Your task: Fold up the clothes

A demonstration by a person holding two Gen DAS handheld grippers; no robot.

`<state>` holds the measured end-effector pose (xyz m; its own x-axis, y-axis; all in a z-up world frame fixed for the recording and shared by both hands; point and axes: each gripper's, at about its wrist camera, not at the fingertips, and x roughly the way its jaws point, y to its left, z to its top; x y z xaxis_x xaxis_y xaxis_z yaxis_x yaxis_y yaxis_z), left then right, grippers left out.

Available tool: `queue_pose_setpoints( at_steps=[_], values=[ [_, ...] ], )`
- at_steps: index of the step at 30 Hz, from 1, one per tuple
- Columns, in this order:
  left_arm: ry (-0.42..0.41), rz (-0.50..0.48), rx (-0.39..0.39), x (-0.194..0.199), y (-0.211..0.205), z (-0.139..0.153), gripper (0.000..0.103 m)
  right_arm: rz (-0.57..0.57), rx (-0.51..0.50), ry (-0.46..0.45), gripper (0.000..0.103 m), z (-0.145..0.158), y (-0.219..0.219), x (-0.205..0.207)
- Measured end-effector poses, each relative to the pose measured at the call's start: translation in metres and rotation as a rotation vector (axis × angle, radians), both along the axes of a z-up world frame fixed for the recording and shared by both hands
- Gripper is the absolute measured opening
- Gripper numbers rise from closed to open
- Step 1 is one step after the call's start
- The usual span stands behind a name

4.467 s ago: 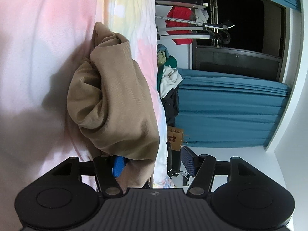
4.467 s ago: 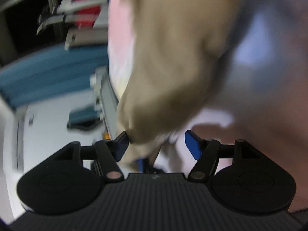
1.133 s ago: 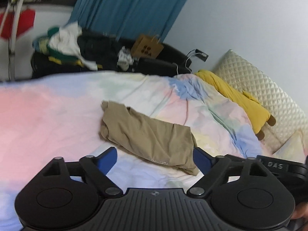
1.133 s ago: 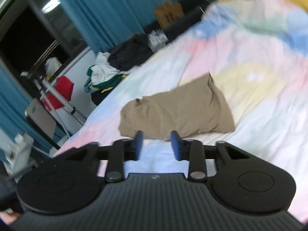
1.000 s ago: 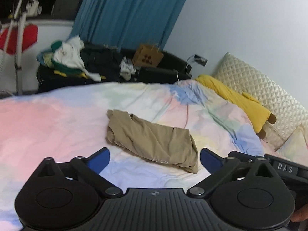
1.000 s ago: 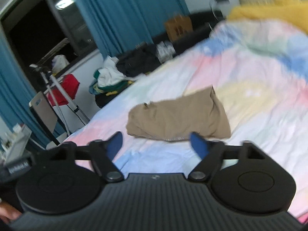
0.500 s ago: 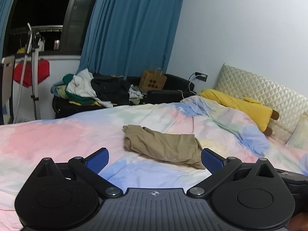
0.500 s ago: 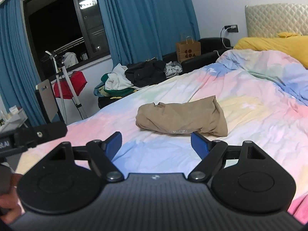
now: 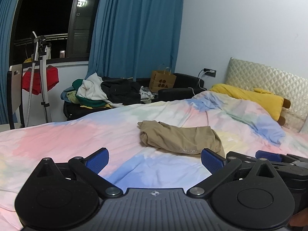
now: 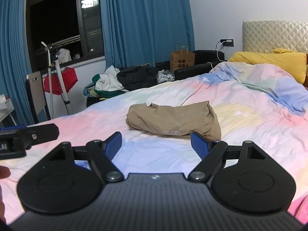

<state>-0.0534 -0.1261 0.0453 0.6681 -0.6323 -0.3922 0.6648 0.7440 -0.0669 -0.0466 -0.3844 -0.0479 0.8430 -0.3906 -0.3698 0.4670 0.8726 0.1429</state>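
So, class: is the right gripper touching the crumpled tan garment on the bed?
Apart. In the right wrist view the right gripper stands open, bare pastel duvet showing between its fingertips and the garment.

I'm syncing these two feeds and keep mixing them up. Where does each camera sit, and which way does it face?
Left wrist: on the left gripper, facing across the bed at the tan garment; right gripper's tip at right edge.
Right wrist: on the right gripper, same heading; left gripper's tip and a hand at left edge.
Shared: garment, blue curtains, clothes pile.
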Motion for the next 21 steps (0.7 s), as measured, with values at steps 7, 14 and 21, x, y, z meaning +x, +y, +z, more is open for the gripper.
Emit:
queue_pose_setpoints(
  at_steps=[7,14,21],
  values=[
    [0.001,-0.004,0.014,0.005,-0.002,-0.006,0.103,-0.051,-0.02,-0.003,0.08,-0.002,0.004,-0.004],
    [0.007,0.001,0.032,0.009,-0.004,-0.013,0.103,-0.057,-0.039,0.016,0.08,-0.004,0.005,-0.002],
    [-0.015,-0.016,0.045,0.004,-0.007,-0.014,0.103,-0.059,-0.048,0.033,0.08,-0.004,0.006,0.0]
  ],
)
